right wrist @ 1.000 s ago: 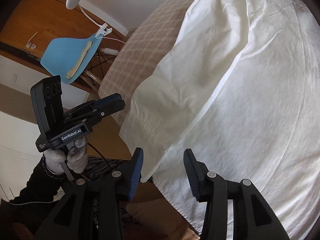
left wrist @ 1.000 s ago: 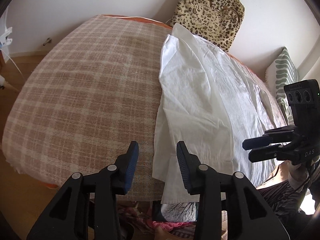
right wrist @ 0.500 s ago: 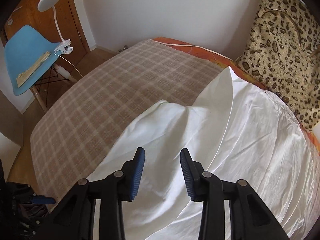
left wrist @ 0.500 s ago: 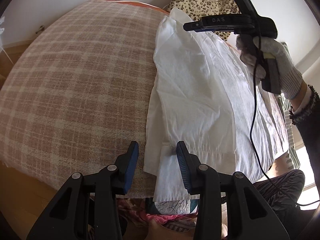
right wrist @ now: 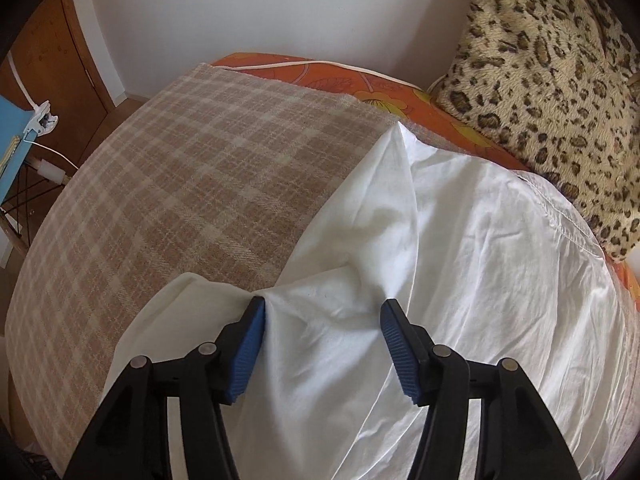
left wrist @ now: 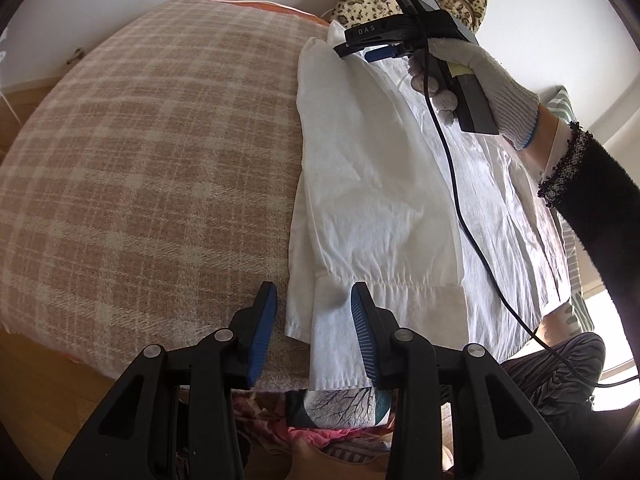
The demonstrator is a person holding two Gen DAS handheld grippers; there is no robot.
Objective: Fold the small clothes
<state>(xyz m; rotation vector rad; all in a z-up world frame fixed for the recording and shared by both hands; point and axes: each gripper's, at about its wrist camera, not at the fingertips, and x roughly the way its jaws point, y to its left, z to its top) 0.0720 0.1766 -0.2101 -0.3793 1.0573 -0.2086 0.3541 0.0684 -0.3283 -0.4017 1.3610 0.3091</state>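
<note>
- White shirt (left wrist: 372, 184) lies spread on a bed under a plaid blanket (left wrist: 152, 168), along the blanket's right side as the left wrist view shows it; one sleeve folded in over the body, cuff (left wrist: 384, 304) toward the near edge.
- Left gripper (left wrist: 314, 320) low over the cuff end; fingers parted, cuff cloth between them, not visibly pinched.
- Right gripper (right wrist: 322, 334) at the shirt's far end, pointing steeply down, held by a gloved hand (left wrist: 476, 68). Its fingers have just been spreading; released, with a bunched ridge of shirt between them, left finger (right wrist: 246, 354) touching the cloth.
- Leopard-print cushion (right wrist: 552, 80) against the wall beyond the shirt.
</note>
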